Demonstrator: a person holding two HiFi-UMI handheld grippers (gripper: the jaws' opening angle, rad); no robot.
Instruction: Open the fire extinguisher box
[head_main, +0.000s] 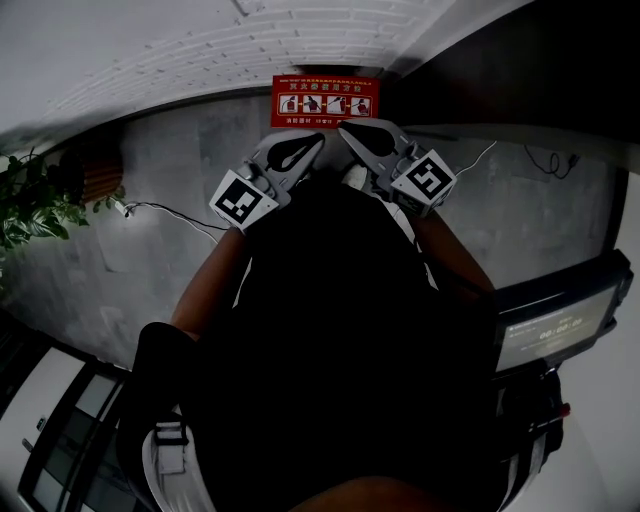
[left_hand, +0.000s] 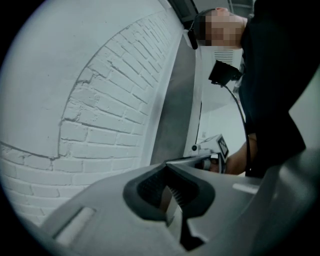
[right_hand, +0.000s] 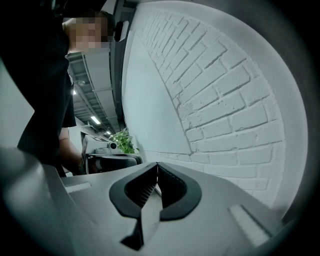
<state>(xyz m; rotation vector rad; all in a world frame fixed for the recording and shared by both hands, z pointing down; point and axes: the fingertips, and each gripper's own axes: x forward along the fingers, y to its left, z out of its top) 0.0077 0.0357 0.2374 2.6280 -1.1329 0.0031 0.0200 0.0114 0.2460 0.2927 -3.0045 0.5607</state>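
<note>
Your torso (head_main: 340, 330), dark-clothed, is filling the near centre. Left tool (head_main: 318, 140) and right tool (head_main: 345, 126) are sitting clenched on nothing, tips converging. Fire extinguisher box (head_main: 325, 100), red, is lying just beyond both tips, against the far brick wall (head_main: 250, 40), equally near either hand.

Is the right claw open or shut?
Shut: in its own view, the right claw has its tips touching, with nothing between them.

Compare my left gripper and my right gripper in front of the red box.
The left gripper slants up and rightward in the head view; the right gripper slants up and leftward. The left gripper's tip sits slightly lower than the right gripper's. Shared: both are shut, empty, and pointing toward the fire extinguisher box.
</note>
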